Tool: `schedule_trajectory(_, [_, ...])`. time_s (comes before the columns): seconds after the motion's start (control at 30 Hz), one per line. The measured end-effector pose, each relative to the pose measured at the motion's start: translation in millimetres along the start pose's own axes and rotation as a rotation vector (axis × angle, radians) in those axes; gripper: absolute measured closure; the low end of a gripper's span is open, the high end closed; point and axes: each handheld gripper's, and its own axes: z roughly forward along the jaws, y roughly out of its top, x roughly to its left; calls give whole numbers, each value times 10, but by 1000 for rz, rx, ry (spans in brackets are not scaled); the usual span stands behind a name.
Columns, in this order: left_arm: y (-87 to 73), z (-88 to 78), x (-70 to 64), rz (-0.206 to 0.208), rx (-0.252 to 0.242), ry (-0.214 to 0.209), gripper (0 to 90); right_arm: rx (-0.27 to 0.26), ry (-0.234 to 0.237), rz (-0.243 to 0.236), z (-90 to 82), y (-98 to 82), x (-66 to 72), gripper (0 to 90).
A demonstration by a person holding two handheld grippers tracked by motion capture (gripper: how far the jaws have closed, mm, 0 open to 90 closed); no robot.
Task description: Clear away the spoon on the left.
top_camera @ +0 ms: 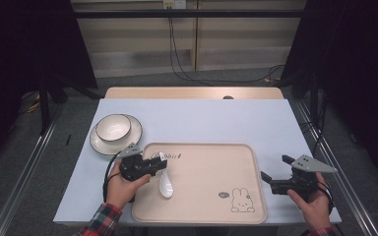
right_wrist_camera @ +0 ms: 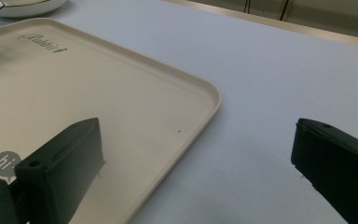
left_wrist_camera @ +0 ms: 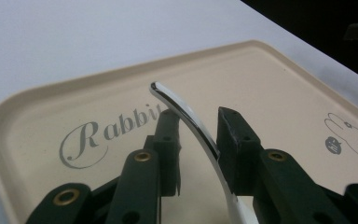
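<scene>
Your left gripper point(top_camera: 158, 164) sits over the near-left part of the beige tray point(top_camera: 202, 216), its jaws on either side of the white spoon's point(top_camera: 165, 184) handle. In the left gripper view the curved handle point(left_wrist_camera: 186, 116) rises between the two black jaws; it lies against the right-hand pad point(left_wrist_camera: 235, 140), while a gap shows between it and the left-hand pad — so the jaws are loosened, not clamped on it. The spoon's bowl rests on the tray floor, towards you from the gripper, with the handle tip pointing away towards the "Rabbit" lettering point(left_wrist_camera: 112, 133). Your right gripper point(top_camera: 275, 172) hovers at the tray's right edge, jaws spread wide with nothing between them — in the right gripper view one jaw stands over the tray, the other over the pale blue table point(right_wrist_camera: 270, 74). At the far left, just beyond the tray's corner, a white bowl point(top_camera: 113, 127) sits on a plate point(top_camera: 133, 137).
</scene>
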Motion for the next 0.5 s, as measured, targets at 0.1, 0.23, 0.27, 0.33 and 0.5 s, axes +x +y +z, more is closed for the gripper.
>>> schedule_trajectory(0.1, [-4, 7, 9, -5, 1, 1, 697, 1, 0, 1, 1, -1, 0, 18])
schedule_trajectory(0.23, [-10, 22, 20, -11, 6, 9, 690, 0, -1, 6, 0, -1, -2, 18])
schedule_trajectory(0.27, [-10, 25, 21, -13, 6, 13, 690, 0, -1, 6, 0, -1, -2, 18])
schedule_trajectory(0.33, [-6, 27, 26, -14, 8, 14, 688, -1, -2, 6, 1, -2, -4, 18])
schedule_trajectory(0.5, [-2, 35, 30, -20, 12, 23, 672, -3, -2, 5, 1, -2, -7, 18])
